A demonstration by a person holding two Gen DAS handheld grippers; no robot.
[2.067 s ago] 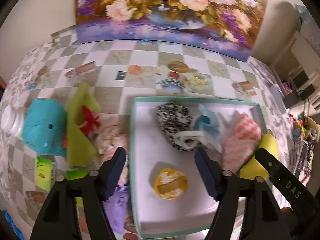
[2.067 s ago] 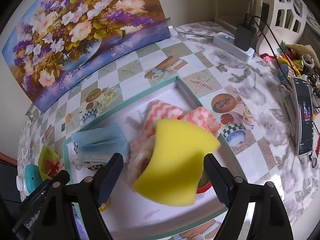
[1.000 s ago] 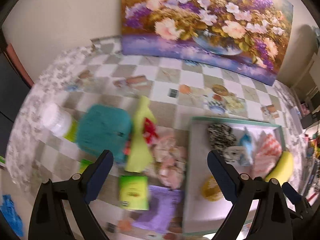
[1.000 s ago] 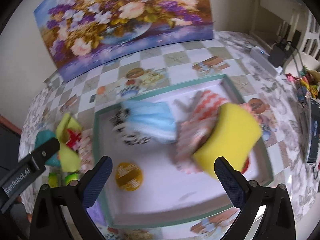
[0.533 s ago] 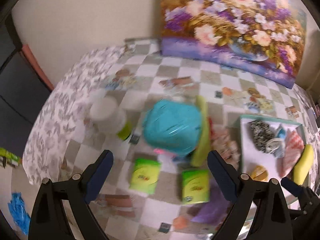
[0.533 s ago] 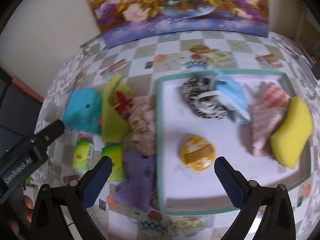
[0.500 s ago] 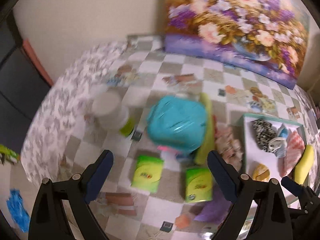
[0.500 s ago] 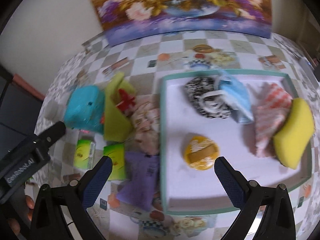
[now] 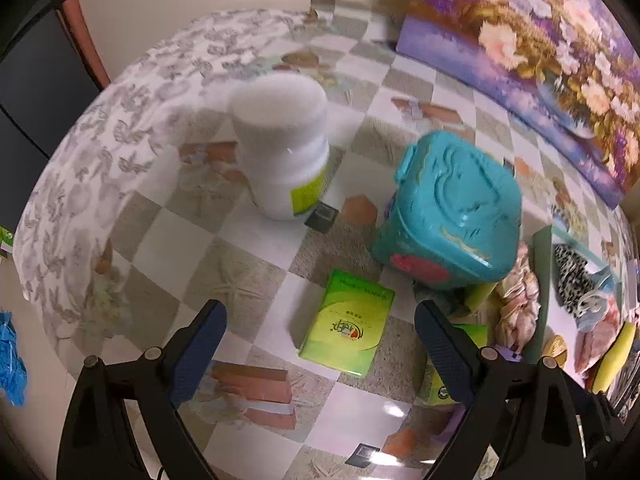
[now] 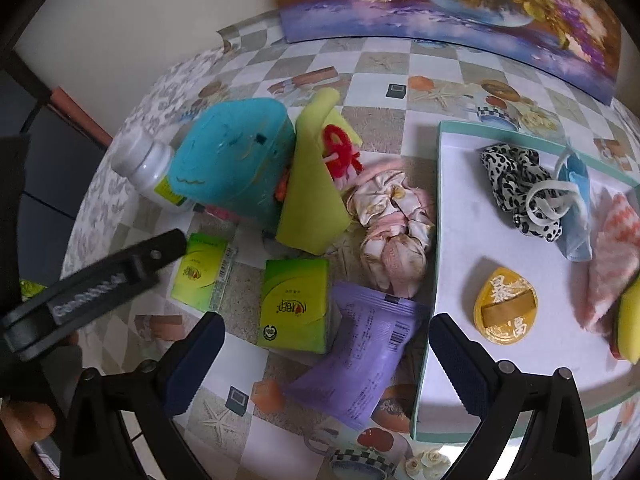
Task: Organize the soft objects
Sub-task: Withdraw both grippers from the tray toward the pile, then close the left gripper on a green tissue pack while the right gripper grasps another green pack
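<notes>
Left gripper (image 9: 320,344): fingers (image 9: 198,350) wide, empty, over a green tissue pack (image 9: 348,330). White bottle (image 9: 280,144) at 11 o'clock and teal box (image 9: 450,210) at 1 o'clock filled this view, having sat far smaller 0.5 s earlier.

Right gripper (image 10: 326,364): fingers (image 10: 456,364) wide, empty, above a purple packet (image 10: 360,356). Only this view showed the tray (image 10: 444,240) at 3 o'clock with leopard cloth (image 10: 506,174), blue mask (image 10: 576,204) and yellow sponge (image 10: 630,326); pink cloth (image 10: 394,216) lay outside its left rim. Bare surface (image 9: 160,236) lay at 9 o'clock.
</notes>
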